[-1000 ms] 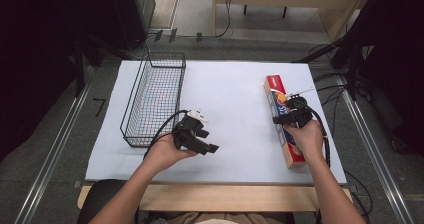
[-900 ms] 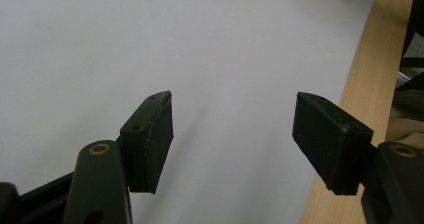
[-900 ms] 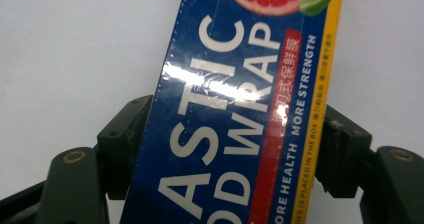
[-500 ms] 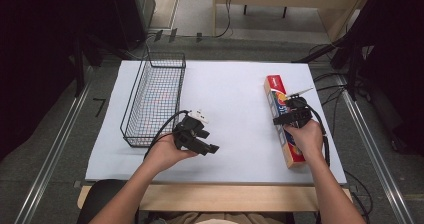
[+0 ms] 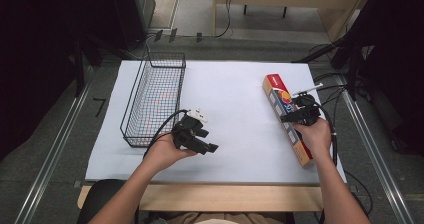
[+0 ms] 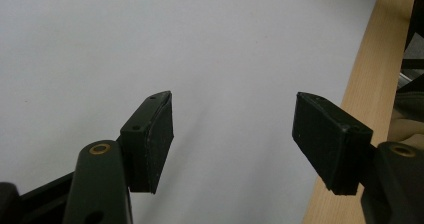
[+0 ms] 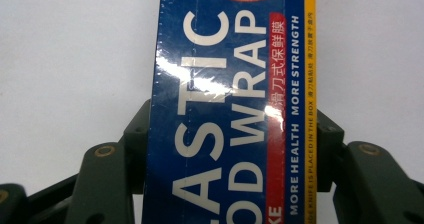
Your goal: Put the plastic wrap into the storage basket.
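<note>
On the plastic wrap box [image 7: 225, 109] I read big white letters "ASTIC", "OD WRAP", and beside them, toward its yellow edge, "MORE HEALTH MORE STRENGTH".

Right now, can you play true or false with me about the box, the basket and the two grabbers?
1. The right gripper is clamped on the plastic wrap box. True.
2. The left gripper holds the box. False: its jaws are open with nothing between them.
3. The wire basket has the box in it. False: the box lies on the white table, far from the basket.
4. The box is blue with white letters. True.
</note>
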